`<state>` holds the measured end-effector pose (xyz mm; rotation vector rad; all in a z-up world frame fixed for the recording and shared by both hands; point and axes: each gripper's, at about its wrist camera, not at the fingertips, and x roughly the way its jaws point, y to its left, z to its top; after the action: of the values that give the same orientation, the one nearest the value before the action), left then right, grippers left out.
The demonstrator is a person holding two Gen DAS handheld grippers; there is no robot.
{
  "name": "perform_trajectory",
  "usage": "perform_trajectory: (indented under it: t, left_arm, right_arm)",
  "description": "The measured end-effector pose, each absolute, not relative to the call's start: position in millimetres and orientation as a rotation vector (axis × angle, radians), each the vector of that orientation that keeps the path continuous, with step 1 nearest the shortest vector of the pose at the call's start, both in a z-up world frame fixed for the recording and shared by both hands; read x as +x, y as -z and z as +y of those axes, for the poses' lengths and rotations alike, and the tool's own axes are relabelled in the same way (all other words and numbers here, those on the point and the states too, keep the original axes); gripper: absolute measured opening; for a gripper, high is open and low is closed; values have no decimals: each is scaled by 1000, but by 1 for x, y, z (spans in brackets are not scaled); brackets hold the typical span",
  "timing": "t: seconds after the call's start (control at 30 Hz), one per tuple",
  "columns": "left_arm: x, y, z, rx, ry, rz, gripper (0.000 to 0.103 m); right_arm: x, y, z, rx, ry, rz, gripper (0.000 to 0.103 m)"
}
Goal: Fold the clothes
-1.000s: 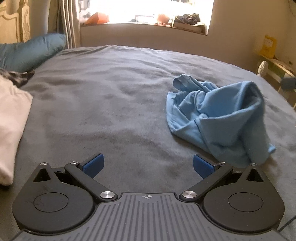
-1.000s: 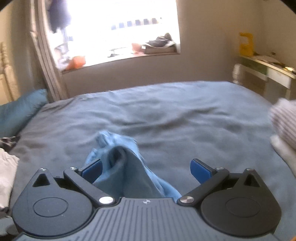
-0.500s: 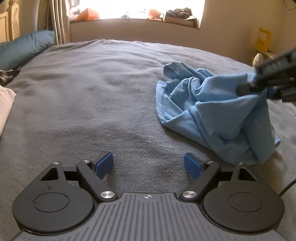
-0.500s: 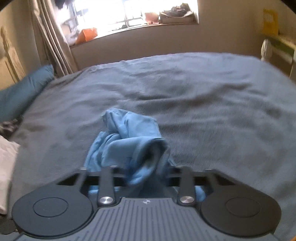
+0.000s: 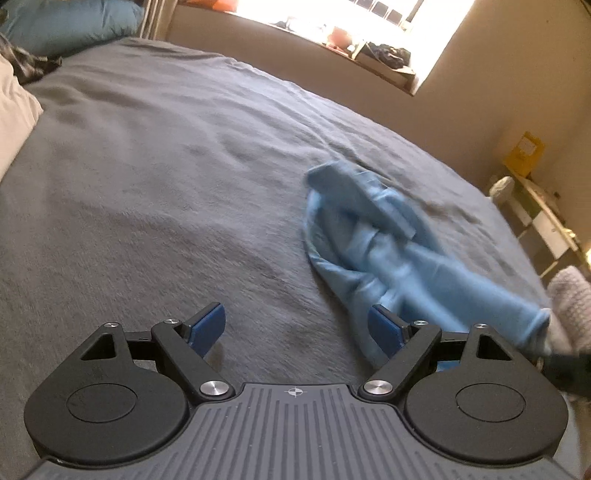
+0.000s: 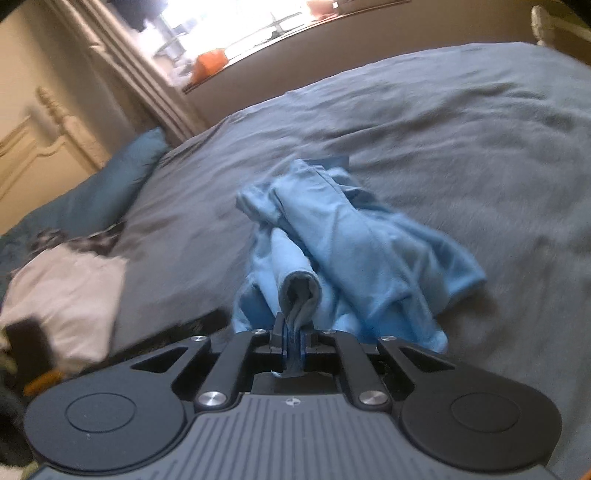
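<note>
We judge folding barely begun: shirt [image 6: 354,251] crumpled ahead of right tongs [image 6: 293,341], clamped on fabric edge; left tongs [image 5: 295,325] wide, empty, beside it.

1. Grippers: two. Left gripper [image 5: 297,326], one, with two blue pads [image 5: 206,325] showing. Right gripper [image 6: 293,339], one.
2. Light blue garment [image 6: 354,243]: one, crumpled.
3. Grey bed cover [image 5: 147,184]: one.
4. Teal pillow [image 5: 70,24]: one.
5. White folded cloth [image 6: 62,291] at the left edge: one pile; number of pieces in it cannot be told.
6. Dark patterned cloth [image 6: 92,236] beside it: one.
7. Windows [image 5: 388,18]: one.
8. Orange object [image 6: 210,62] on the sill: one.
9. Yellow box [image 5: 524,153]: one.
</note>
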<state>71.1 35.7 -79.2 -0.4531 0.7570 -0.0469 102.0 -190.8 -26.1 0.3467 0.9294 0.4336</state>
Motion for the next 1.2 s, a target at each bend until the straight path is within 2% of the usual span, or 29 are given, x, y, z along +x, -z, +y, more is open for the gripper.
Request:
perform_trajectory:
  t: [0.37, 0.6, 0.63, 0.7, 0.8, 0.9, 1.1, 1.2]
  left_arm:
    - [26, 76, 27, -317, 147, 826, 85]
    - [20, 90, 5, -194, 176, 878, 85]
    - [19, 91, 3, -174, 177, 872, 86]
    - [16, 91, -1, -140, 179, 865, 86]
    - [12, 91, -9, -88, 186, 862, 86]
    - [5, 90, -17, -44, 195, 842, 85]
    - [-6, 82, -25, 11, 210, 772, 77]
    - [-9, 80, -29, 17, 231, 750, 62]
  right_arm:
    - [15, 28, -204, 445, -659, 1034, 6]
    - [-19, 43, -201, 237, -631, 1141, 9]
    - [-21, 39, -205, 235, -634, 1133, 11]
    - [-21, 25, -217, 251, -624, 1082, 27]
    - [-13, 3, -238, 334, -588, 976, 40]
    - [13, -6, -231, 302, -542, 932, 42]
    - [65, 10, -171, 141, -573, 881, 49]
    - [81, 28, -138, 8, -554, 880, 47]
